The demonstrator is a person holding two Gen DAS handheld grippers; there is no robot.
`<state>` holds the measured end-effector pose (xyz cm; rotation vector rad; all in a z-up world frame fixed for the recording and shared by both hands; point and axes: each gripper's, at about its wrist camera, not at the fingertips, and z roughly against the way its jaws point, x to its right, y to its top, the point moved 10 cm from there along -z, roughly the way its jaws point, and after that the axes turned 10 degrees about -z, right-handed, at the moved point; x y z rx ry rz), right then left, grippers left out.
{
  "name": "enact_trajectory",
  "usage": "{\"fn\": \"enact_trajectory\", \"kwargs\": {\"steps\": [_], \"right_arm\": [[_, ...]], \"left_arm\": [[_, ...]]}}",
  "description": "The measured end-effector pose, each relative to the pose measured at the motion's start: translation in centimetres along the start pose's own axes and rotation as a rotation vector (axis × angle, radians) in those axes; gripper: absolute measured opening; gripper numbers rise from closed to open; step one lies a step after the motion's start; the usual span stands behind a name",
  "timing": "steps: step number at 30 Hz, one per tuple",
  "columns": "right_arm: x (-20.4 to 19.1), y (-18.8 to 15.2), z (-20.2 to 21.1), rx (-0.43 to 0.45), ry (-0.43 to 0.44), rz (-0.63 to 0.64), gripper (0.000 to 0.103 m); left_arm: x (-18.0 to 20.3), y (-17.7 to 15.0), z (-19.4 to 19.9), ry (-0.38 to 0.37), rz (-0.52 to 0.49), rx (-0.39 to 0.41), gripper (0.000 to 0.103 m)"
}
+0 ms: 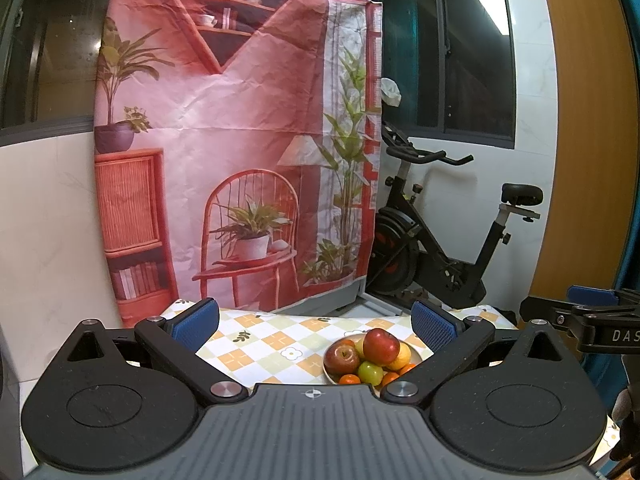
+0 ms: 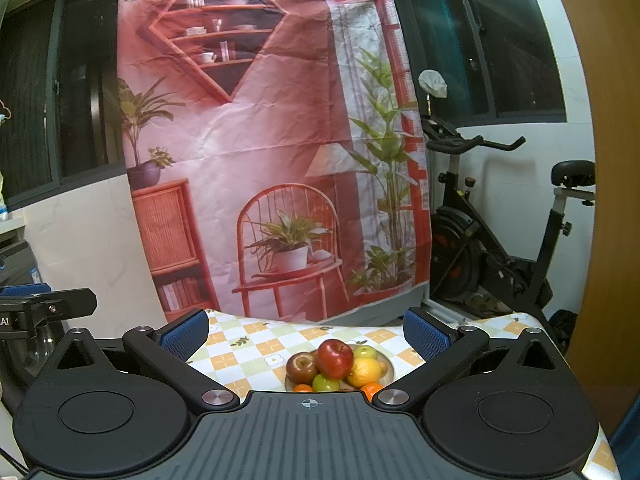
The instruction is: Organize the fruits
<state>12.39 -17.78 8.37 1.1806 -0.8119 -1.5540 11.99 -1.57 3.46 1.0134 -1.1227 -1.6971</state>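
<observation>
A pale plate [image 1: 416, 349] piled with fruit sits on the checked tablecloth [image 1: 264, 340]. On top lies a red apple [image 1: 381, 345], with a darker red apple [image 1: 341, 358], a green apple [image 1: 370, 373], a lemon [image 1: 401, 357] and small oranges [image 1: 349, 379] around it. My left gripper [image 1: 316, 322] is open and empty, held above the table short of the plate. The right wrist view shows the same plate [image 2: 389, 366], red apple [image 2: 335, 357] and lemon [image 2: 364, 372]. My right gripper [image 2: 306, 334] is open and empty, also short of the plate.
A pink printed backdrop [image 1: 240, 140] hangs behind the table. An exercise bike [image 1: 440, 236] stands at the right past the table's far edge. A wooden door [image 1: 584, 120] is at the far right. The right gripper's body [image 1: 600, 320] shows at the left wrist view's right edge.
</observation>
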Motion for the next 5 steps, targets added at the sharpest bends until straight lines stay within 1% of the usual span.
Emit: {"fn": "enact_trajectory", "kwargs": {"steps": [5], "right_arm": [[0.0,0.01,-0.01,0.0,0.0,0.0,0.103]], "left_arm": [[0.18,-0.02,-0.03,-0.004,-0.005,0.0,0.103]]}}
